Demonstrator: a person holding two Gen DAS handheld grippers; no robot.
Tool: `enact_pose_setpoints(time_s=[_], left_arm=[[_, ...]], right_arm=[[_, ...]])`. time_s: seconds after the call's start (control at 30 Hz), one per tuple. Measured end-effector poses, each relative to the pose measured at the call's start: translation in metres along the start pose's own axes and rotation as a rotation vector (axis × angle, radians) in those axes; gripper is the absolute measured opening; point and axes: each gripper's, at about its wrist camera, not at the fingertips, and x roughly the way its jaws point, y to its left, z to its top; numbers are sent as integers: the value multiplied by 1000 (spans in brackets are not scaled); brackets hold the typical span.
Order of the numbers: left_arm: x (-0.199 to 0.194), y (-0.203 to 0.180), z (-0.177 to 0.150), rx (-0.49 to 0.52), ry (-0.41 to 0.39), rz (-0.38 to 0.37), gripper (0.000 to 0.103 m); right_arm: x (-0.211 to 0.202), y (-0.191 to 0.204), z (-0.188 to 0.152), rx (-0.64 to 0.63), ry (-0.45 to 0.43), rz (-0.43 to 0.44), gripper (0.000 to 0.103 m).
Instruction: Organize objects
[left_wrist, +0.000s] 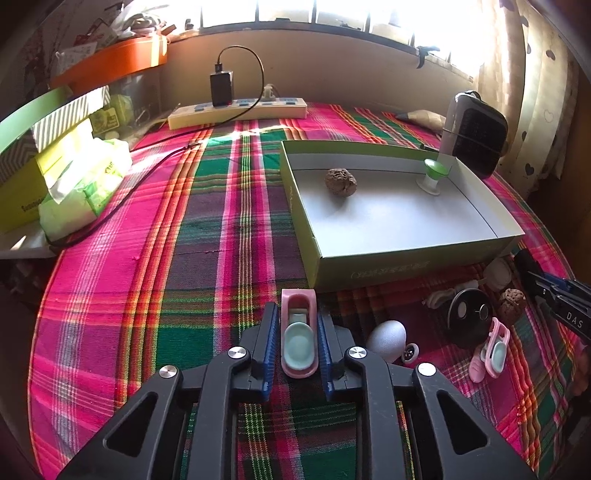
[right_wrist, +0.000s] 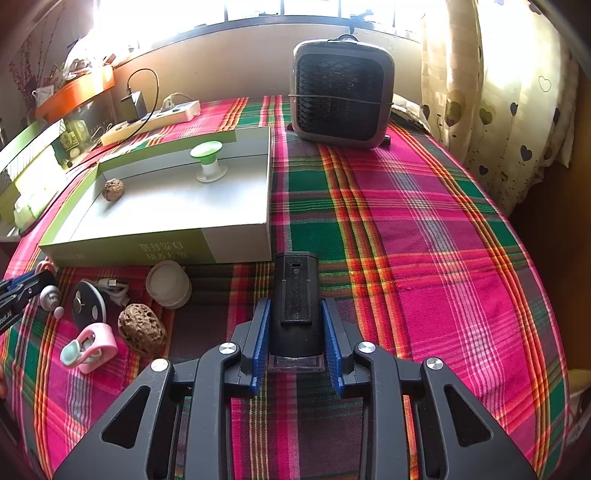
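My left gripper (left_wrist: 297, 314) is shut on a pink clip with a mint pad (left_wrist: 298, 332), held just over the plaid cloth in front of the open green-and-white box (left_wrist: 406, 254). My right gripper (right_wrist: 295, 302) is shut on a small black block-shaped device (right_wrist: 295, 291) near the box's front corner (right_wrist: 236, 240). Inside the box lie a walnut (left_wrist: 340, 181) and a green-topped white spool (left_wrist: 432, 173). Loose on the cloth between the grippers are a second pink clip (right_wrist: 90, 347), a walnut (right_wrist: 142, 328), a white round jar (right_wrist: 169, 283), a black disc (right_wrist: 88, 302) and a white egg shape (left_wrist: 388, 339).
A power strip with a black charger (left_wrist: 236, 109) lies along the far wall. A dark fan heater (right_wrist: 341, 92) stands at the back right by the curtain. Tissue packs and boxes (left_wrist: 81, 184) crowd the left edge. Plaid cloth (right_wrist: 424, 240) stretches right of the box.
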Motion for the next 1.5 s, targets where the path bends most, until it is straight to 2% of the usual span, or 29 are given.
enact_pose_setpoints(time_s=[0.97, 1.5], left_arm=[[-1, 1, 0, -31, 3, -7, 16], [-27, 2, 9, -37, -32, -16, 16]], right_arm=[[-3, -3, 0, 10, 1, 31, 28], [-23, -4, 12, -5, -43, 76, 28]])
